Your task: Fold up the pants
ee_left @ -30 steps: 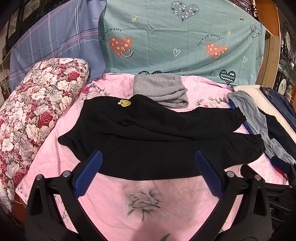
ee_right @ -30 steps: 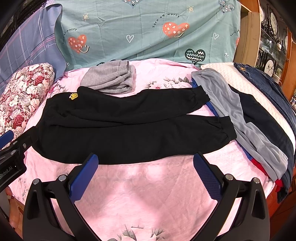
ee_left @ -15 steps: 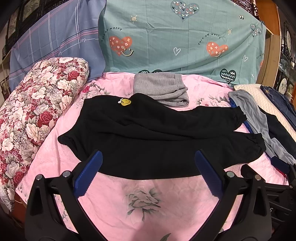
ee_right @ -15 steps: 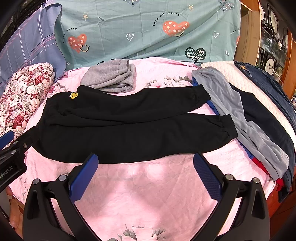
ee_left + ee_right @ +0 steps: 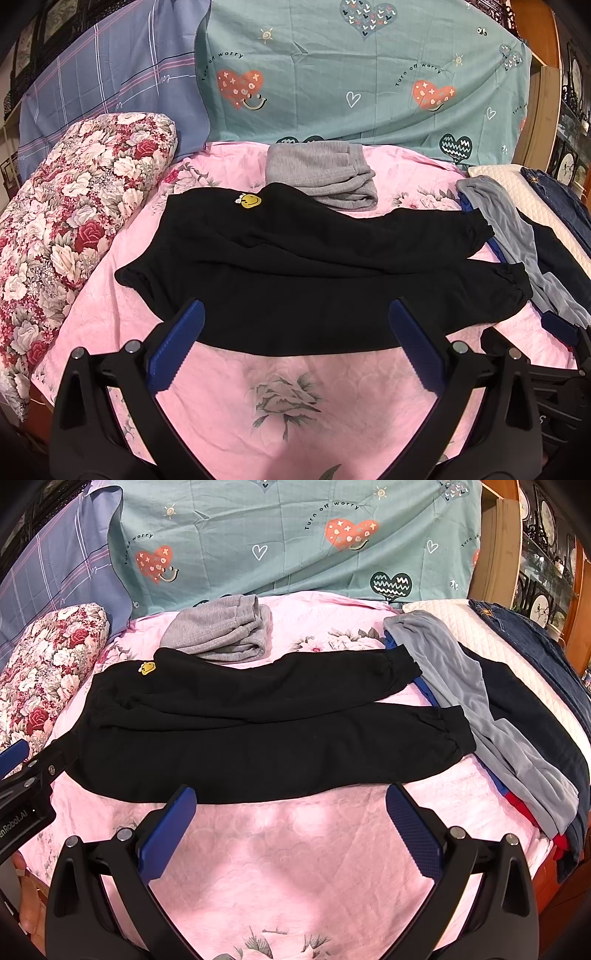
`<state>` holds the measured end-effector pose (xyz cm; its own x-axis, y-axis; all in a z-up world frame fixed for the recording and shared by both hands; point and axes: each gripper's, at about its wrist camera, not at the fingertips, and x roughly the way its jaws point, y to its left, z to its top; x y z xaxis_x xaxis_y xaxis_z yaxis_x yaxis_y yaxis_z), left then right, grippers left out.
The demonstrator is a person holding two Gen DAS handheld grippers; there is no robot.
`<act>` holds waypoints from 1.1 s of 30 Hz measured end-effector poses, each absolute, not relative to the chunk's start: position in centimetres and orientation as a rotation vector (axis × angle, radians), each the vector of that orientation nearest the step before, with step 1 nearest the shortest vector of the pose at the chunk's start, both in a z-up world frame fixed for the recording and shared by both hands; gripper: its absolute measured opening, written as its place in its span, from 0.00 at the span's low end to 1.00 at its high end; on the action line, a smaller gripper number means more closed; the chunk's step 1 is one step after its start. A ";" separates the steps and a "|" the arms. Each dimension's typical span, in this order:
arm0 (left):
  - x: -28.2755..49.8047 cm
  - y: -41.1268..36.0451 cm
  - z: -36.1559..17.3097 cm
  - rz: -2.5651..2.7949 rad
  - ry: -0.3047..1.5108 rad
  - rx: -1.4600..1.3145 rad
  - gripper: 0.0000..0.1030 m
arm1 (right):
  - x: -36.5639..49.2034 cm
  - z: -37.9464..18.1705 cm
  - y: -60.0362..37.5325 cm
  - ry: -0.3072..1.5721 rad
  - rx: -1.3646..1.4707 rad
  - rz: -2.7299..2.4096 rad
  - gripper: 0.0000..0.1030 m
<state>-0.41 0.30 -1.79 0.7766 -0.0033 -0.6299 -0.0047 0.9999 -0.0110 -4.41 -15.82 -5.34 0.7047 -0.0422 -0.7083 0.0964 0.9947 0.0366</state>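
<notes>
Nearest me, my left hand-held gripper hangs with both blue pads spread wide, gripping nothing. My right hand-held gripper is likewise spread wide and empty, above bare pink bedspread. Just beyond both lies one pair of black pants, flat across the bed, waistband to the left, two cuffed legs running right, slightly parted. One yellow smiley patch sits near the waistband. To the right I count one heap of mixed garments, grey on top. Behind the pants: one folded grey garment. One floral bolster at left. Farthest, two hung sheets.
</notes>
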 end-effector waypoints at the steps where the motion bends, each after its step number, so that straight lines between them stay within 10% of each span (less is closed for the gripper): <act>1: -0.4 0.3 -1.7 0.001 0.681 -0.012 0.98 | -4.4 -5.4 -15.8 0.785 0.073 -0.078 0.99; 24: 1.2 1.5 -6.0 -0.020 0.828 -0.036 0.98 | -3.7 -6.1 -16.3 0.822 0.075 -0.076 0.99; 33: 7.3 19.4 -10.6 0.103 0.992 -0.481 0.98 | -2.6 -9.4 -18.1 0.947 0.145 -0.073 0.99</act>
<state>7.26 19.37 -10.58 0.5513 -0.1317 -0.8238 -0.2987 0.8909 -0.3423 -2.62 -18.12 -9.42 0.5827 0.0011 -0.8127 0.1262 0.9877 0.0918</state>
